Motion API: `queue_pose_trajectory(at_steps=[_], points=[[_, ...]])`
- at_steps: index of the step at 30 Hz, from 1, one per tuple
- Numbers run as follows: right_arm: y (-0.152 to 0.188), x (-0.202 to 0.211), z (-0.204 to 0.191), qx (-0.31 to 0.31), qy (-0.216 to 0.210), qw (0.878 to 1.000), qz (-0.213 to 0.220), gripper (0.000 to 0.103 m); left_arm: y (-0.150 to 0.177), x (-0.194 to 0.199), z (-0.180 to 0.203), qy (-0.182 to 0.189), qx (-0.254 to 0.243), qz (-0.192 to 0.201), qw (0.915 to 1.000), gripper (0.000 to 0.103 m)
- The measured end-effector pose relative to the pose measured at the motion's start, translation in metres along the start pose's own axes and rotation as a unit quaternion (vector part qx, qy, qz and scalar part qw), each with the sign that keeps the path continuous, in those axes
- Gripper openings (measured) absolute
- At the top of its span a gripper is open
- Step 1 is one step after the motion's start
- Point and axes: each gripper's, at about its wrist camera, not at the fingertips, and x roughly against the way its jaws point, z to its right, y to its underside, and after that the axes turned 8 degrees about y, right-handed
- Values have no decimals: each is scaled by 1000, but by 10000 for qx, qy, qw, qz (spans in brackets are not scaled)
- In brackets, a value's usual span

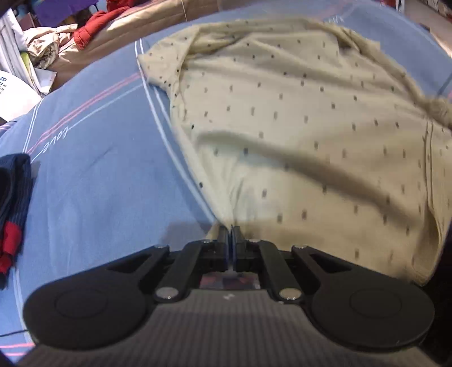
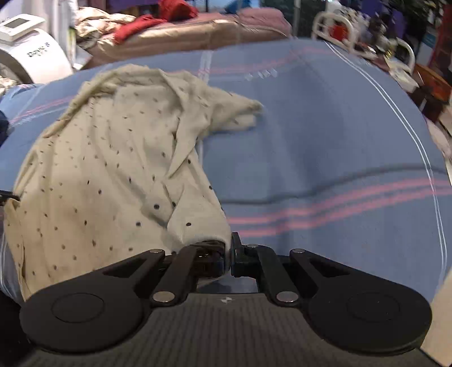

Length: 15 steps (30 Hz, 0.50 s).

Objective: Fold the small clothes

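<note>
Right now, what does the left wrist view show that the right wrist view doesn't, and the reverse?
Only the left wrist view shows the dark navy striped garment with red patches at the sheet's left edge, and the left gripper shut on the cream dotted shirt.

Only the right wrist view shows the white appliance at far left, the white rack behind the bed, and the right gripper shut on the shirt's edge.

Both show the shirt spread on the blue striped sheet and the red clothing piled behind.
</note>
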Motion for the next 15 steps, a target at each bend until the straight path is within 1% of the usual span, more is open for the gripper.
queue_pose_trajectory(at_steps=[1, 2, 3, 4, 5, 6, 7, 8, 9, 10, 11, 12, 13, 14, 15], points=[[10, -1, 11, -204, -32, 9996, -179, 6, 6, 3, -2, -85, -48, -123, 9999, 2], [15, 0, 18, -365, -107, 9991, -210, 9, 10, 6, -8, -217, -40, -229, 9995, 7], [15, 2, 23, -540, -157, 9983, -155, 21, 10, 9, -14, -388, 5, -295, 9988, 10], [10, 4, 27, -731, -139, 9972, -54, 51, 8, 15, -25, -594, 34, -260, 9979, 23], [3, 6, 29, -886, -70, 9960, 89, 91, 4, 22, -32, -760, 33, -88, 9971, 50], [-9, 12, 30, -1081, -26, 9935, 360, 103, -6, 27, -38, -913, 30, 146, 9957, 68], [-21, 17, 30, -1193, -70, 9905, 674, 103, -20, 34, -43, -1061, 15, 465, 9933, 97], [-34, 18, 27, -1170, -165, 9886, 931, 103, -36, 39, -47, -1087, -48, 836, 9905, 103], [-50, 15, 21, -1012, -274, 9884, 1098, 103, -51, 41, -46, -1046, -134, 1204, 9871, 103], [-71, 10, 12, -789, -395, 9887, 1208, 103, -76, 37, -42, -985, -275, 1532, 9829, 103], [-86, 6, 5, -668, -511, 9874, 1338, 103, -98, 32, -36, -938, -475, 1711, 9796, 102], [-102, 1, -1, -573, -668, 9850, 1481, 103, -122, 25, -24, -882, -775, 1914, 9745, 102], [-119, -5, -9, -451, -857, 9832, 1548, 103, -144, 12, -11, -819, -1148, 2136, 9667, 101], [-134, -12, -16, -336, -1002, 9823, 1548, 103, -165, -1, 5, -813, -1598, 2345, 9554, 99], [-148, -21, -23, -225, -1079, 9822, 1518, 103, -180, -12, 21, -849, -2040, 2461, 9437, 99]])
